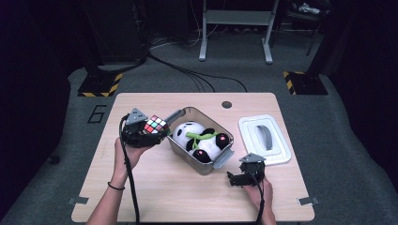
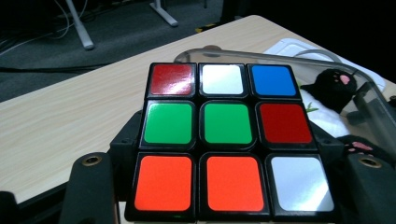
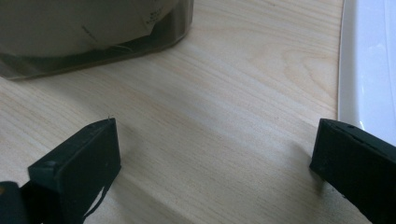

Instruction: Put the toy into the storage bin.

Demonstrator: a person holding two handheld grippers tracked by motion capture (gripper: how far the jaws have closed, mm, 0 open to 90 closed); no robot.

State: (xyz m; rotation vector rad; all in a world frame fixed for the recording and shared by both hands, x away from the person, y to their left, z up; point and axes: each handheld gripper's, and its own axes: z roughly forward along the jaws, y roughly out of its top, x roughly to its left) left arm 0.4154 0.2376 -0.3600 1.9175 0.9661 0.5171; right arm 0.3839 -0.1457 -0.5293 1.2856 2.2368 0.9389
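The puzzle cube [image 1: 156,124] sits pinched between the jaws of the left gripper [image 1: 152,132], held clear of the table [image 1: 155,187] just beside the left wall of the clear plastic bin [image 1: 220,159]. In the left gripper view its upper face [image 2: 229,140] shows red, white and blue squares at the far row, green and red in the middle, orange and white nearest, with the jaws pressing on its two sides.

The likely step is to carry the cube over the bin's rim and set it inside. To do that well, the cube should clear the near wall before it is lowered, and the jaws should part only once it rests on something. Room is tight: a stuffed panda [image 1: 199,140] lies in the bin and takes up most of it, so the free corner by the gripper looks the best spot.

The right gripper [image 1: 237,179] rests low by the bin's near corner, jaws spread wide over bare wood. The white lid [image 1: 264,139] lies flat to the right of the bin, apart from it.
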